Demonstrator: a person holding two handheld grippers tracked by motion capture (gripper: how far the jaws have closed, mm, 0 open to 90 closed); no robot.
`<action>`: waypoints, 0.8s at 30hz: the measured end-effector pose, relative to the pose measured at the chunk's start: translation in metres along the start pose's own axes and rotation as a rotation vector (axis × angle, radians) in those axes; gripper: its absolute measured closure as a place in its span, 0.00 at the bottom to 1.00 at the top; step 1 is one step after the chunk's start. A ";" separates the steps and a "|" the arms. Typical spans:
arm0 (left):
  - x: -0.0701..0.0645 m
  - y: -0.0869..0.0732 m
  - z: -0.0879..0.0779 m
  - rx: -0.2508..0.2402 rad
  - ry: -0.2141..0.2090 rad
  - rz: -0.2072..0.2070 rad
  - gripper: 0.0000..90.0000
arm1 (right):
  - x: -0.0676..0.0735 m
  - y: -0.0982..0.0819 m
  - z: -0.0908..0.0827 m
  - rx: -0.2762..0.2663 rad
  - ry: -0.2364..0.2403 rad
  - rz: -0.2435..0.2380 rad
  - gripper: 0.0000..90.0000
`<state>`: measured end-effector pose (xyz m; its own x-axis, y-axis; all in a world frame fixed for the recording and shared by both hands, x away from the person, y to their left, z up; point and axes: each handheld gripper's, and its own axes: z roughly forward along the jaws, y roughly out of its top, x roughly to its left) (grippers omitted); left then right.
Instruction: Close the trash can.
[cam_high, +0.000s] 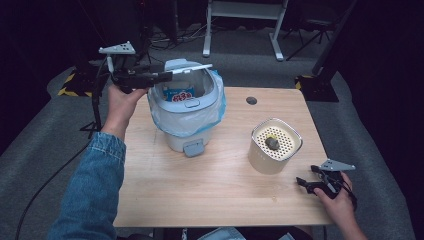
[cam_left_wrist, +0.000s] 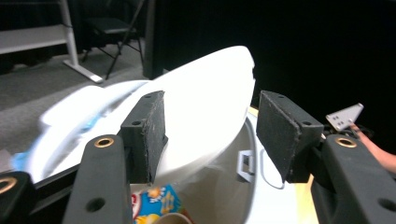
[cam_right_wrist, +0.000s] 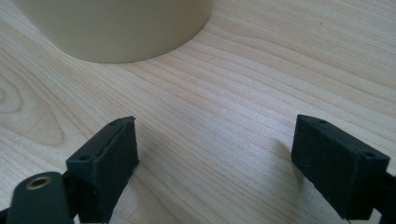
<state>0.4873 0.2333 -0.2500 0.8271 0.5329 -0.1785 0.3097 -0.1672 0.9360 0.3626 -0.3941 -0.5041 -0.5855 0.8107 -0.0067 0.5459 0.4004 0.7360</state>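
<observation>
1. Bin (cam_high: 186, 117), high view: white, bag-lined, on the worktop (cam_high: 220, 190) left of centre; lid (cam_high: 187, 67) raised at the left hand-held gripper (cam_high: 167, 75). Perforated cream container (cam_high: 274, 145) sits near the right hand-held gripper (cam_high: 303, 183).
2. Left gripper view: jaws spread, released, either side of the lid (cam_left_wrist: 201, 107); snack packet (cam_left_wrist: 152, 203) inside the bin.
3. Right gripper view: jaws apart, grasping nothing, over the worktop (cam_right_wrist: 224, 116), near the container (cam_right_wrist: 116, 28).

one bin (cam_high: 187, 117), one perforated canister (cam_high: 274, 146), two grippers (cam_high: 145, 77)

table (cam_high: 220, 185) brightly lit, surroundings dark; bin lid (cam_left_wrist: 196, 121) overexposed, perhaps motion-blurred.
</observation>
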 end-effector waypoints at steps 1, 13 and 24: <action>-0.002 -0.001 0.002 0.006 -0.008 0.001 0.48 | 0.000 0.000 0.000 0.000 0.000 0.000 0.16; -0.003 -0.013 0.028 0.107 -0.019 -0.040 0.50 | 0.000 0.000 0.000 0.000 0.000 0.000 0.16; -0.017 -0.010 0.044 0.201 0.093 0.059 0.49 | 0.000 0.000 0.000 0.000 0.001 0.000 0.16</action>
<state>0.4906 0.1900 -0.2699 0.8025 0.5902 -0.0877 0.3572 -0.3575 0.8629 0.3629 -0.3939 -0.5041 -0.5858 0.8104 -0.0062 0.5458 0.4002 0.7362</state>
